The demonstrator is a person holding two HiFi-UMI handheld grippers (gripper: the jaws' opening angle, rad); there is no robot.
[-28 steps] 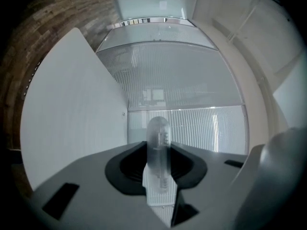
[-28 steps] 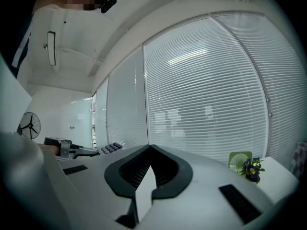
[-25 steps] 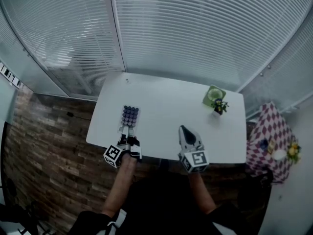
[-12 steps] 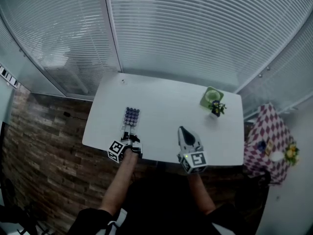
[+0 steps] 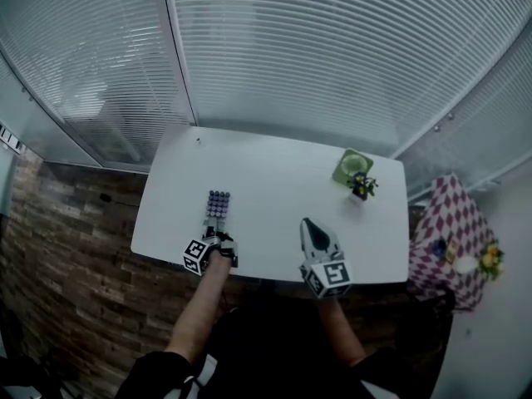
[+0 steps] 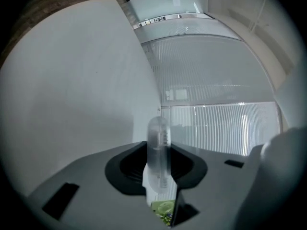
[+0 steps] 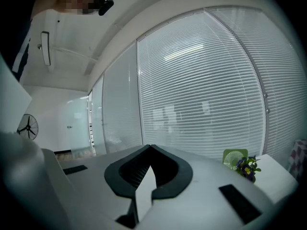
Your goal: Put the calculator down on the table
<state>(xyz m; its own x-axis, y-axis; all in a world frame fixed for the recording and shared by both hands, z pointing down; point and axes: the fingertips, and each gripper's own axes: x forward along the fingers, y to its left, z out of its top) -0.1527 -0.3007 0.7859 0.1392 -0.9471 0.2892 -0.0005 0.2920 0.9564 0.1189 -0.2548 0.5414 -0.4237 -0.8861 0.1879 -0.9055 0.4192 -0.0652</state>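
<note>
A slim calculator [image 5: 218, 206] with rows of dark keys hangs over the left front part of the white table [image 5: 274, 177]. My left gripper [image 5: 214, 231] is shut on its near end. In the left gripper view the calculator [image 6: 158, 128] shows edge-on, a pale strip standing upright between the jaws of the left gripper [image 6: 158, 164]. I cannot tell whether it touches the tabletop. My right gripper [image 5: 308, 224] sits over the table's front edge to the right, jaws together and holding nothing. In its own view the right gripper [image 7: 150, 147] has its tips meeting.
A small potted plant [image 5: 360, 186] and a green round object [image 5: 349, 166] stand at the table's far right corner. A side table with a chequered cloth [image 5: 445, 231] is further right. Glass walls with blinds rise behind the table. A brick-pattern floor [image 5: 75, 223] lies to the left.
My left gripper has come down towards the tabletop with the calculator still in it. The right gripper has stayed where it was.
</note>
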